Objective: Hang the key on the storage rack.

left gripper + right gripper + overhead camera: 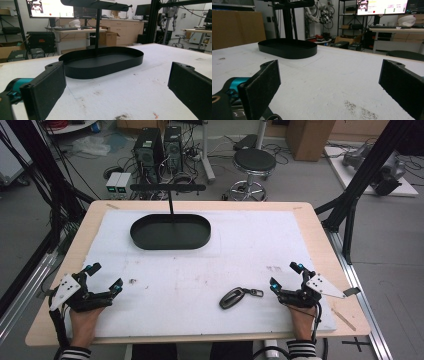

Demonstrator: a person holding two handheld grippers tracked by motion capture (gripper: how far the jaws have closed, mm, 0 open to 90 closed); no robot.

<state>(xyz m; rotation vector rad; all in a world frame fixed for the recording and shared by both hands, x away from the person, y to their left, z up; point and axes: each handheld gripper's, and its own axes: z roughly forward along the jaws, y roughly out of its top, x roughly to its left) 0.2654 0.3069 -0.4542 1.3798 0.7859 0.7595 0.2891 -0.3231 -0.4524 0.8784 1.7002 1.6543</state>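
Observation:
A black oval tray (pixel 170 232) with an upright post and a crossbar on top stands at the back middle of the white mat; it also lies ahead in the left gripper view (pixel 101 63) and far off in the right gripper view (pixel 288 48). A dark car key fob (pixel 233 297) with a metal ring lies on the mat near the front, just left of my right gripper (pixel 286 275). That gripper rests open and empty at the front right (pixel 329 82). My left gripper (pixel 104 276) rests open and empty at the front left (pixel 115 85).
The white mat (pixel 210 265) covers most of the wooden table (pixel 320 225) and bears a few smudges. Beyond the far edge are a black stool (pixel 254 162), computer towers (pixel 159 147) and cables on the floor. Black frame struts (pixel 357 185) stand at both sides.

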